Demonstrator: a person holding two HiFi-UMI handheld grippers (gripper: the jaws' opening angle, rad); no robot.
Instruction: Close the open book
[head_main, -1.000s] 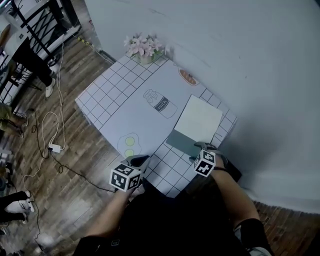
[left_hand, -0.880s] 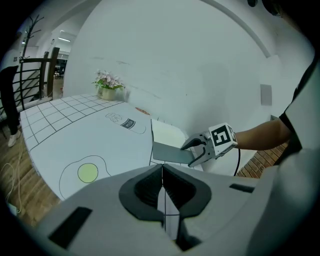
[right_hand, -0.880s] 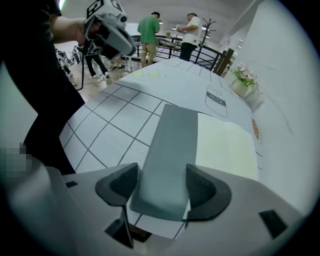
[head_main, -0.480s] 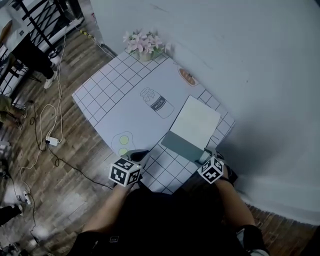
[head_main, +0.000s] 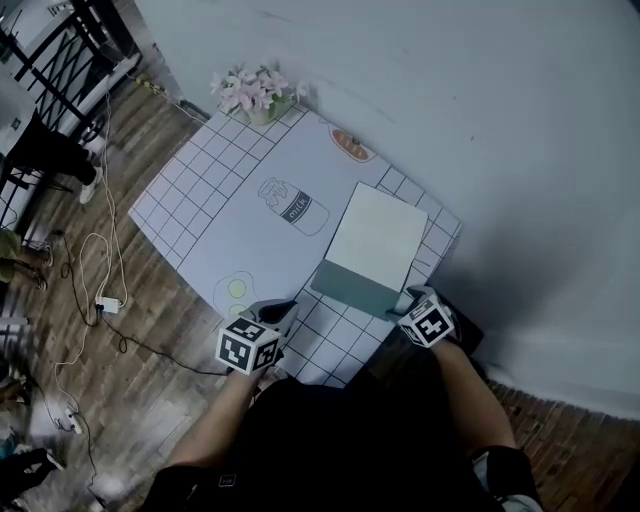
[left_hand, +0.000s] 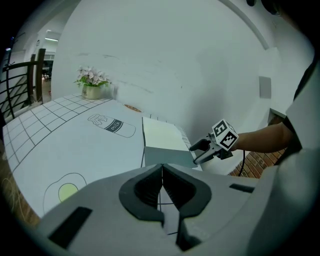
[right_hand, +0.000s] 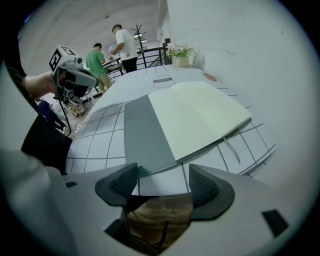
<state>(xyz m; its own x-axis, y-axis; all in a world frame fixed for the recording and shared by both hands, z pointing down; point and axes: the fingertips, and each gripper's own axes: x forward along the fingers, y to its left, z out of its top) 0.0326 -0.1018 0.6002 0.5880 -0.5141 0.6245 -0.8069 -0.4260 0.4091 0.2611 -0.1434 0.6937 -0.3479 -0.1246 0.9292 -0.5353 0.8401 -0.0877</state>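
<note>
The open book (head_main: 378, 236) lies on the right part of the table (head_main: 210, 215). Its cream page faces up and its grey-green cover (head_main: 356, 288) lies flat towards me. My right gripper (head_main: 411, 301) is at the table's near right edge, just off the cover's corner. In the right gripper view the cover (right_hand: 144, 131) ends just ahead of the open right gripper (right_hand: 159, 182), with nothing between its fingers. My left gripper (head_main: 277, 315) hovers at the near edge, left of the book. Its jaws are shut and hold nothing (left_hand: 162, 187). The book (left_hand: 161, 136) lies ahead of it, to the right.
A pot of pink flowers (head_main: 251, 92) stands at the table's far corner. A milk bottle (head_main: 291, 207) and a fried egg (head_main: 233, 293) are printed on the cloth. A white wall (head_main: 480, 130) runs along the table's right side. Cables (head_main: 100, 280) lie on the wooden floor at left.
My right gripper has drawn back from over the cover's near corner to the table's edge. The left gripper stays at the near edge. The head view has shifted a little.
</note>
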